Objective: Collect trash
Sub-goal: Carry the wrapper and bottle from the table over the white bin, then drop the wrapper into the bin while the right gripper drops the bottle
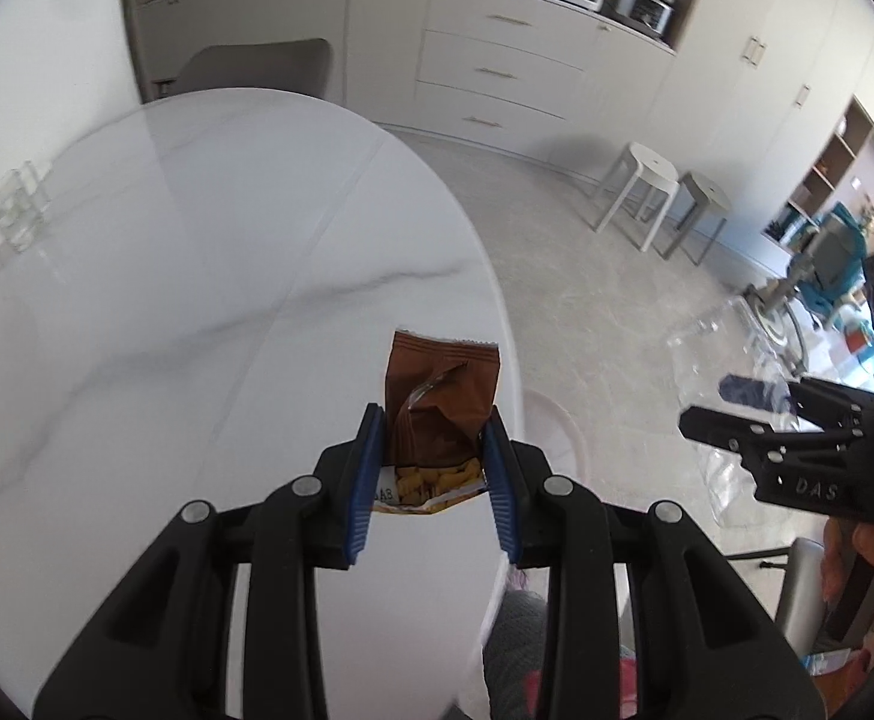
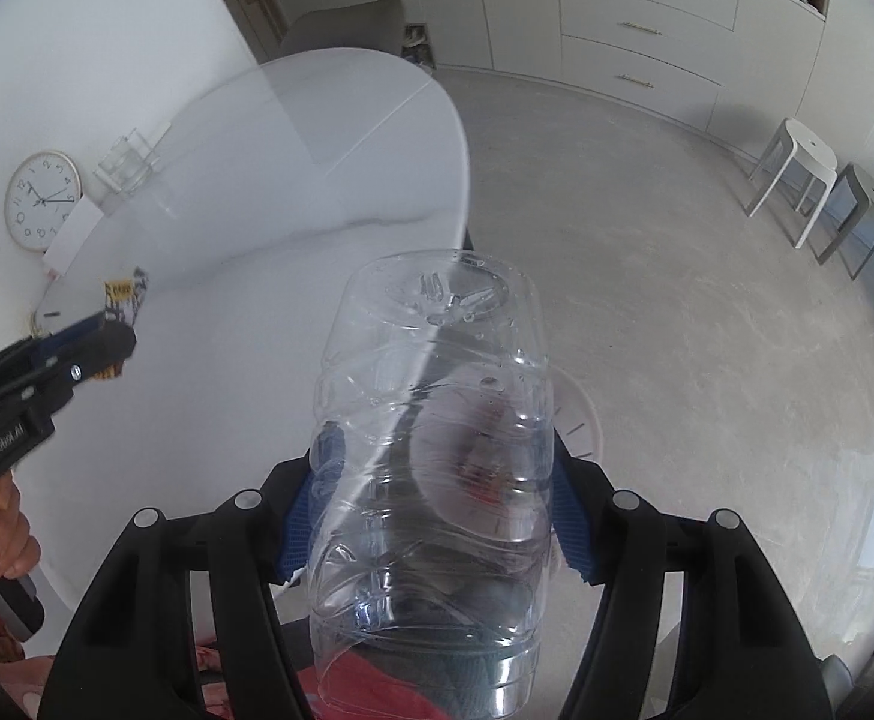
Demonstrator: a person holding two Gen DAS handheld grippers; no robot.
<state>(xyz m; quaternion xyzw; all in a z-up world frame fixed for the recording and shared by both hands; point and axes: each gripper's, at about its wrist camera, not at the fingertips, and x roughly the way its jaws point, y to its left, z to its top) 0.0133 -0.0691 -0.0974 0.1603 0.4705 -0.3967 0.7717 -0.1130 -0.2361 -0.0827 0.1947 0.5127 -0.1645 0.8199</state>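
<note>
My left gripper (image 1: 435, 420) is shut on a brown snack wrapper (image 1: 442, 396), torn open at the top, held above the right edge of the white marble table (image 1: 167, 276). The wrapper also shows in the right wrist view (image 2: 125, 297), in the left gripper (image 2: 110, 330). My right gripper (image 2: 437, 480) is shut on a clear empty plastic bottle (image 2: 437, 420), base pointing forward, off the table's edge above the floor. From the left wrist view the right gripper (image 1: 736, 414) and the bottle (image 1: 718, 360) show at the right.
A round white bin (image 2: 580, 420) stands on the floor below the bottle, by the table edge. Clear glass containers (image 2: 125, 168) and a wall clock (image 2: 42, 200) are at the table's far left. Two stools (image 2: 814, 180) stand by the drawers. A chair (image 1: 257, 66) is behind the table.
</note>
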